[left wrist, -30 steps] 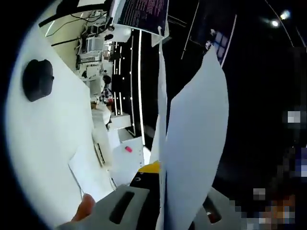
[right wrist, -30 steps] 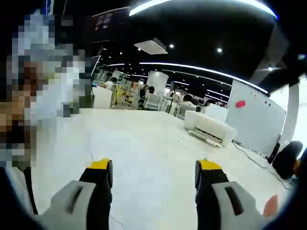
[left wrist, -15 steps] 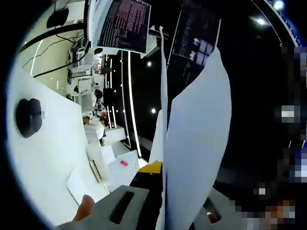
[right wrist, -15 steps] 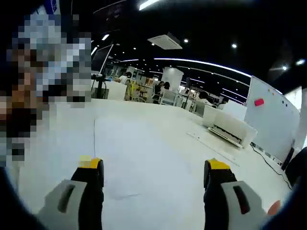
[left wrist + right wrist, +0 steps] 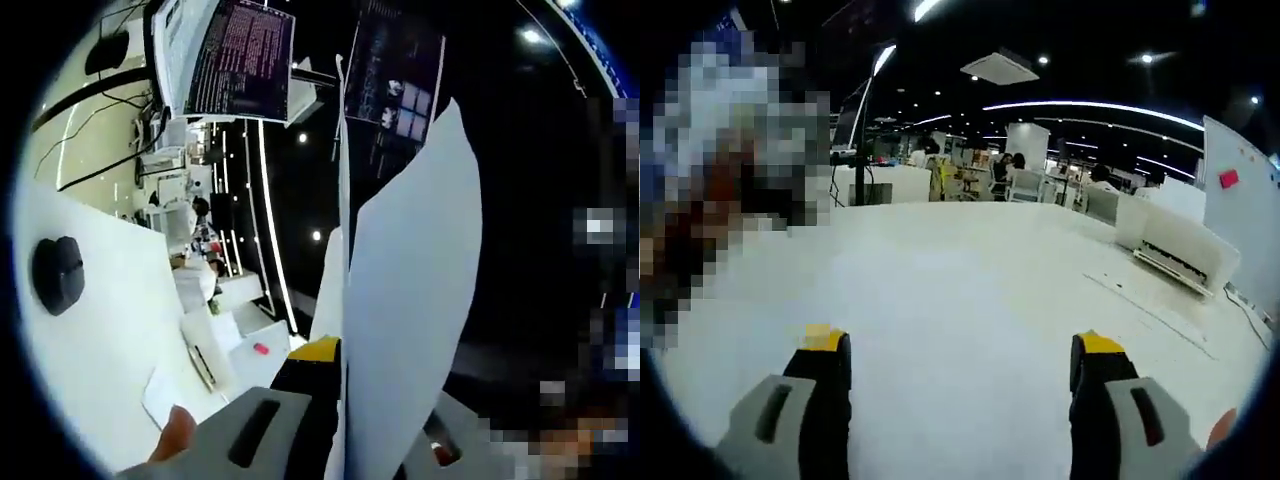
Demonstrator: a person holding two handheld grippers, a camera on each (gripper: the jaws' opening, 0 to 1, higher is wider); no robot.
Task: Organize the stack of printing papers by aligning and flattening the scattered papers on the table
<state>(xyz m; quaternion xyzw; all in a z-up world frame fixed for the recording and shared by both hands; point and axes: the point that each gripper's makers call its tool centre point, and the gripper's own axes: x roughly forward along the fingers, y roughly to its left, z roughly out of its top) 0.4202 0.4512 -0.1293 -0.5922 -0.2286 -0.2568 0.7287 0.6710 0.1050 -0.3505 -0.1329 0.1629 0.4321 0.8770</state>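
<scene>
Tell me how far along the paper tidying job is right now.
Done: nothing looks squared into a neat stack yet. In hand: the left gripper is shut on a few sheets of paper, held up off the table. The right gripper is open above a bare stretch of table. Left: setting the sheets down, aligning and flattening them.

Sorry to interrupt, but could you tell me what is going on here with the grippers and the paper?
A person is tidying loose printing paper with a handheld gripper in each hand. The left gripper is shut on white sheets of paper, holding them up off the white table, so they rise in front of its camera. The right gripper is open and holds nothing, its jaws wide apart over the table. More paper lies on the table, near a dark round object.
</scene>
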